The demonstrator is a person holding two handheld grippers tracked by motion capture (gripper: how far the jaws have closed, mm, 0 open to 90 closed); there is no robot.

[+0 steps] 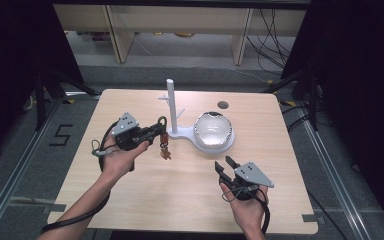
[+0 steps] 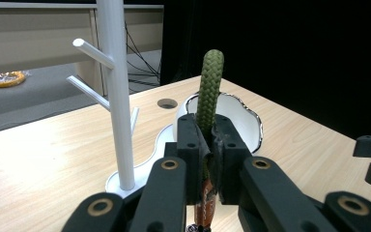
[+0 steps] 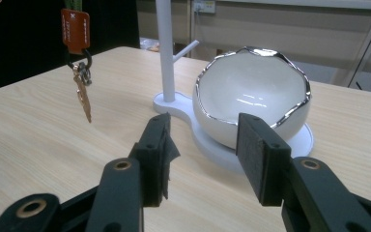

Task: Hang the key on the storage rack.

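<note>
At the left of the table (image 1: 130, 200), the left gripper (image 1: 156, 131) is seen with its jaws clamped on a green braided cord loop (image 2: 209, 92), which stands upright above the pads in the left gripper view. Below the jaws an orange tag (image 3: 75, 30) and a small brass key (image 3: 83, 96) are hung, clear of the tabletop, so the long axis of the keychain is held vertical.

Just to the right of that gripper, and slightly farther, the white peg stand (image 1: 172, 105) is found, with short pegs angled upward from its post. The loop is therefore near the pegs but not yet over one; the coming move is judged to turn on the loop being carried rightward and raised above a peg tip before being lowered.

Farther right, the white eggshell-shaped bowl (image 1: 212, 127) is set on the stand's base.

At the near right, the right gripper (image 1: 223, 166) is held with its jaws apart and nothing between them, pointed toward the bowl. It lies well apart from the keychain, so the left hand is the nearer one.
</note>
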